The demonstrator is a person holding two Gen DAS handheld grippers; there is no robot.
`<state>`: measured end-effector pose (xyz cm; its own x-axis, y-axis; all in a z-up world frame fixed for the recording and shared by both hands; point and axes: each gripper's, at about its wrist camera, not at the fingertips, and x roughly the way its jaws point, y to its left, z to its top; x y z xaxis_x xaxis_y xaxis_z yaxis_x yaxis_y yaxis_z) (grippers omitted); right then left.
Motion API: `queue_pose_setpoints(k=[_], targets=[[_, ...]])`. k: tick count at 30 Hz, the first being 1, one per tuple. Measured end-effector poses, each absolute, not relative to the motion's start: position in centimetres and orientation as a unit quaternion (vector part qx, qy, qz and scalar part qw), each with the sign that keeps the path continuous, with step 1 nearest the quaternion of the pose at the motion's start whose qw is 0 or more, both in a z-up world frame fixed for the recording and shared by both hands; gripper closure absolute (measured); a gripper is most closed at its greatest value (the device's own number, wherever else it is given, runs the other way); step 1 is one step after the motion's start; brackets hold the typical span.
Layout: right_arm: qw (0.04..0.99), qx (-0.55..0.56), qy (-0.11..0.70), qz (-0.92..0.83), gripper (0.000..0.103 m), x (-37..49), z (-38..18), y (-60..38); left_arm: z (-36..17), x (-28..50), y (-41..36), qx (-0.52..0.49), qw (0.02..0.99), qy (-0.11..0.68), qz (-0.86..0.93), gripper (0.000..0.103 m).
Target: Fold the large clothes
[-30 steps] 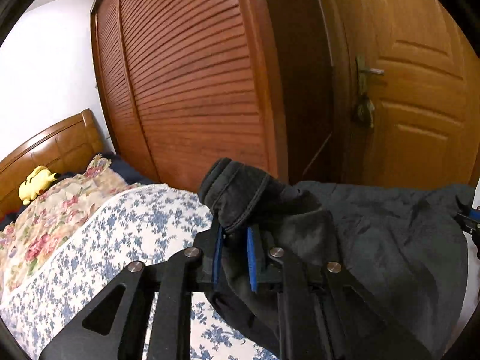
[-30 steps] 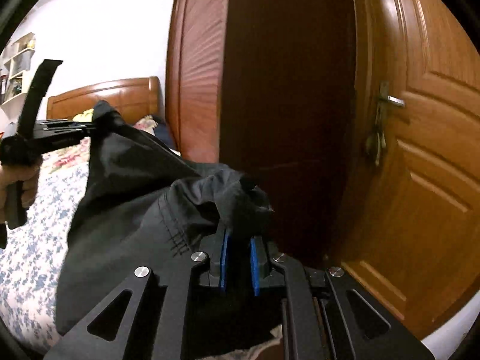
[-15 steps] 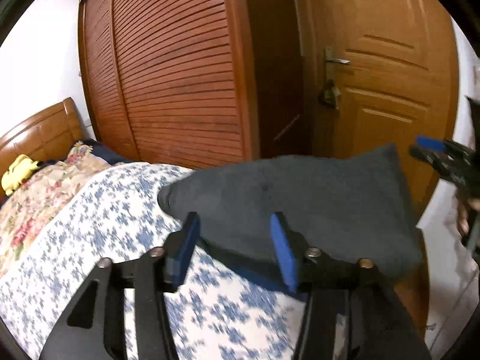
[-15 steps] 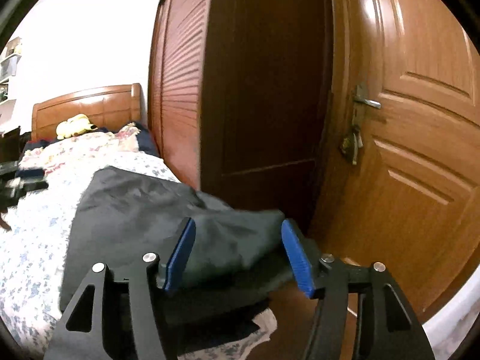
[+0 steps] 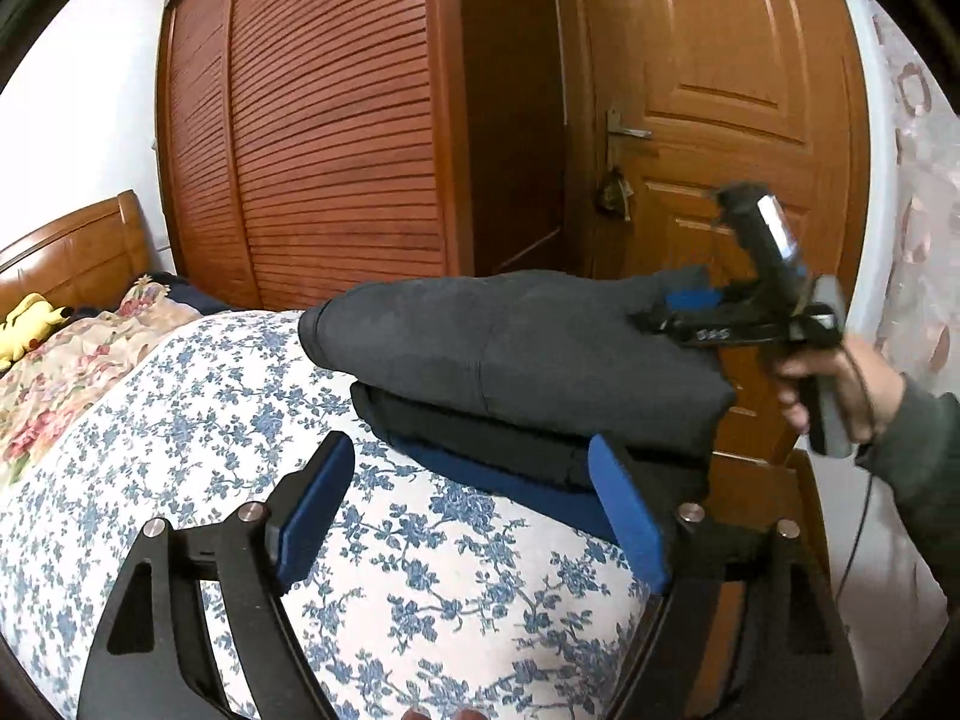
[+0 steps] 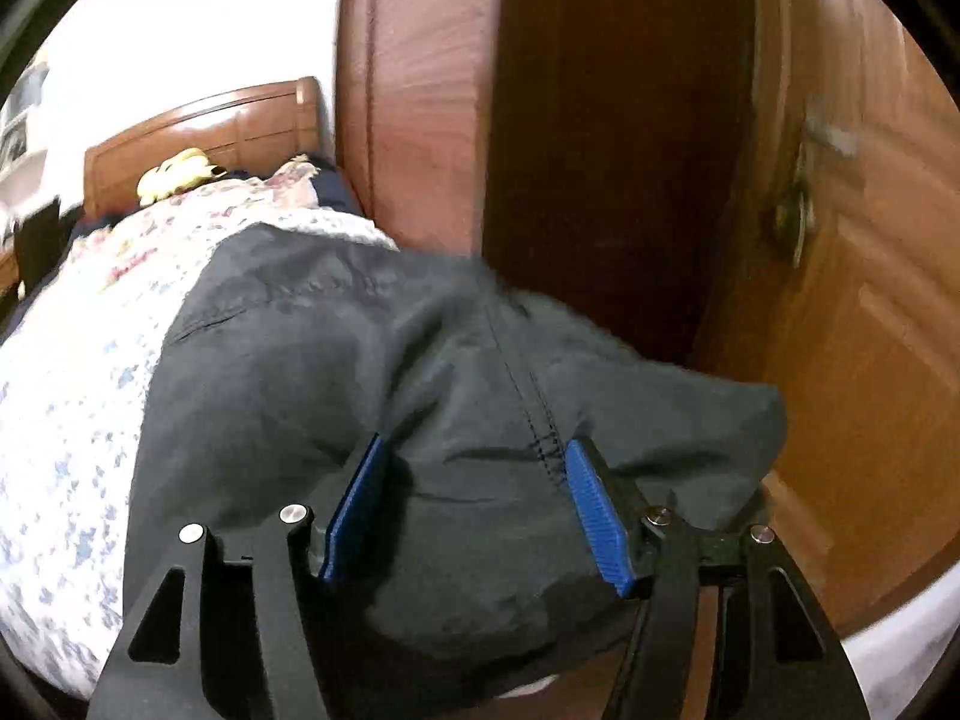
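A dark grey garment [image 5: 516, 348] lies folded on top of a stack of folded dark and blue clothes [image 5: 498, 456] at the foot corner of the bed. My left gripper [image 5: 474, 516] is open and empty, just in front of the stack. My right gripper [image 6: 474, 498] is open, low over the garment [image 6: 336, 372], with cloth bulging between its blue pads [image 6: 594, 510]. In the left wrist view the right gripper [image 5: 696, 306] rests on the garment's far right end, held by a hand.
The bed has a white quilt with blue flowers [image 5: 180, 420], a floral blanket [image 5: 66, 372] and a yellow plush toy [image 5: 30, 324] by the wooden headboard [image 5: 72, 252]. A slatted wardrobe [image 5: 312, 132] and a wooden door [image 5: 720, 120] stand close behind the stack.
Both grippers held the garment up a second ago, then opened and laid it folded on the stack. Since then the left gripper has drawn back and the right has dropped onto the cloth.
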<state>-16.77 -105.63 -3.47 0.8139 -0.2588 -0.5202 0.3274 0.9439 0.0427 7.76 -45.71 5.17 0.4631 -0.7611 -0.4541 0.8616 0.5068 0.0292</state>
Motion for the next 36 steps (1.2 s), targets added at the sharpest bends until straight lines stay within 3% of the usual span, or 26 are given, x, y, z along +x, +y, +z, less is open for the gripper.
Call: queue_pose_setpoints(k=[14, 19, 28, 36], targets=[[0.945, 0.083, 0.259, -0.181, 0.037, -15.5, -3.8, -105.4, 2.7, 5.8, -43.0, 0.113, 0.845, 0.204, -0.480, 0.021], [0.942, 0.041, 0.245, -0.227, 0.036, -16.5, -3.3, -104.8, 1.9, 5.4, -42.7, 0.114, 0.843, 0.210, -0.482, 0.021], [0.931, 0.085, 0.274, -0.226, 0.035, -15.8, -4.7, -105.9, 0.7, 5.1, -39.6, 0.100, 0.849, 0.228, -0.467, 0.021], [0.954, 0.038, 0.223, -0.199, 0.035, -17.8, -2.3, -98.6, 1.1, 5.4, -33.3, 0.087, 0.873, 0.225, -0.423, 0.021]])
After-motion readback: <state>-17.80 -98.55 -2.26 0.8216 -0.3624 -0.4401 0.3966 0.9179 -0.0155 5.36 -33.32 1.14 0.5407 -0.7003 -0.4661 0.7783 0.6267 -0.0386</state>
